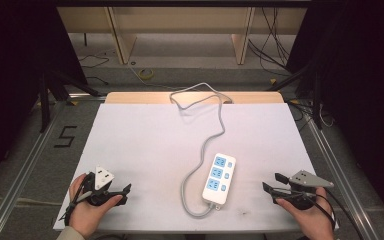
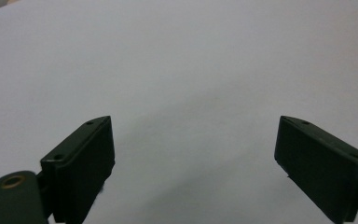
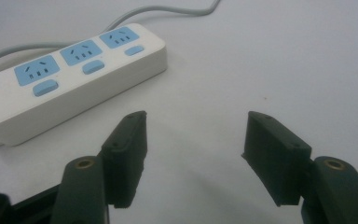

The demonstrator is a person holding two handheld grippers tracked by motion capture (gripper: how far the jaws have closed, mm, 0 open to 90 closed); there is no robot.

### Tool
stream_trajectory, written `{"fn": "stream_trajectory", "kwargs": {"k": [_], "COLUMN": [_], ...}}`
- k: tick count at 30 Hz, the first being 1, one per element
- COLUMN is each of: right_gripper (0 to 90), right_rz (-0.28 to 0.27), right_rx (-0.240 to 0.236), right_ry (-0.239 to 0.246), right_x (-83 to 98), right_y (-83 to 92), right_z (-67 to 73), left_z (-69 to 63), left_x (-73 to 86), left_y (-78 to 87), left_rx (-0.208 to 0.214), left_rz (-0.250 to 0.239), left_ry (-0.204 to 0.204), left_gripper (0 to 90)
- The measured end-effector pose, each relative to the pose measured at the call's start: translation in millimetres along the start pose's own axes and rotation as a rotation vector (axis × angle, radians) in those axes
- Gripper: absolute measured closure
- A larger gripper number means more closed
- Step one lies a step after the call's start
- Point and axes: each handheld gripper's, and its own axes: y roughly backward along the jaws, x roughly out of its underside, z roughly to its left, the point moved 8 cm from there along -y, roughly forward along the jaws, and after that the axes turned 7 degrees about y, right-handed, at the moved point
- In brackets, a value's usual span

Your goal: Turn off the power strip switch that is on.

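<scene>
A glossy white plastic power strip (image 3: 74,77) with a smooth grey rubbery cable (image 1: 200,155) lies on a matt white bench (image 1: 145,145) between matt black claws.

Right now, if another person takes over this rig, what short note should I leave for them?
Left tool: open, holding nothing, low at the near left of the table.
Right tool: open, holding nothing, near right, aimed toward the power strip.
Power strip: flat at the near middle, untouched; three blue sockets face up; its cable runs to the far edge.
Done: nothing visible.
Left: probably reaching for the strip.
</scene>
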Motion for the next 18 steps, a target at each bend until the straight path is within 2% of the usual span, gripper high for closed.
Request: {"fn": "stream_trajectory", "kwargs": {"k": [3,4,5,6,7,9,10,11,12,13,14,15,18], "right_gripper": [51.2,51.2,56.9,56.9,63.7,70.6,70.6,77.1,77.1,83.2,83.2,87.8,90.0], "right_rz": [0.001,0.001,0.008,0.008,0.021,0.036,0.036,0.051,0.051,0.071,0.071,0.085,0.096], "right_rx": [-0.016,-0.016,-0.017,-0.017,-0.017,-0.021,-0.021,-0.02,-0.02,-0.019,-0.019,-0.013,-0.013], "right_ry": [-0.012,-0.012,-0.006,-0.006,-0.006,-0.006,-0.006,-0.004,-0.004,0.0,0.0,0.005,0.014], "right_x": [-1.6,-1.6,-2.4,-2.4,-2.3,-1.9,-1.9,-1.7,-1.7,-0.8,-0.8,-0.8,-2.0], "right_y": [2.5,2.5,3.8,3.8,4.6,5.1,5.1,6.0,6.0,6.3,6.3,6.5,7.5], "right_z": [1.5,1.5,1.5,1.5,0.8,0.2,0.2,-0.9,-0.9,-2.2,-2.2,-3.7,-4.0], "left_z": [0.3,0.5,1.0,1.4,1.7,2.7,2.7,2.7,2.5,1.6,0.9,0.6,0.4], "left_x": [-0.8,-1.1,-1.3,-1.4,-1.5,-1.7,-1.7,-1.9,-1.9,-2.1,-2.4,-2.8,-3.3], "left_y": [-0.1,0.1,0.4,0.5,0.5,0.1,0.1,0.0,0.2,-0.1,-0.6,-0.9,-0.2], "left_rx": [-0.002,-0.004,-0.008,-0.009,-0.008,-0.01,-0.01,-0.009,-0.003,0.006,0.01,0.008,0.007], "left_rz": [-0.003,-0.004,-0.005,-0.006,-0.007,-0.01,-0.01,-0.011,-0.009,-0.01,-0.012,-0.013,-0.015], "left_ry": [-0.004,-0.005,-0.005,-0.005,-0.006,-0.005,-0.005,-0.003,0.0,0.009,0.013,0.009,0.006], "left_gripper": [10.7,10.7,10.6,10.6,10.6,10.6,10.7,10.7,10.7,10.8,10.8,10.8,10.9]}}
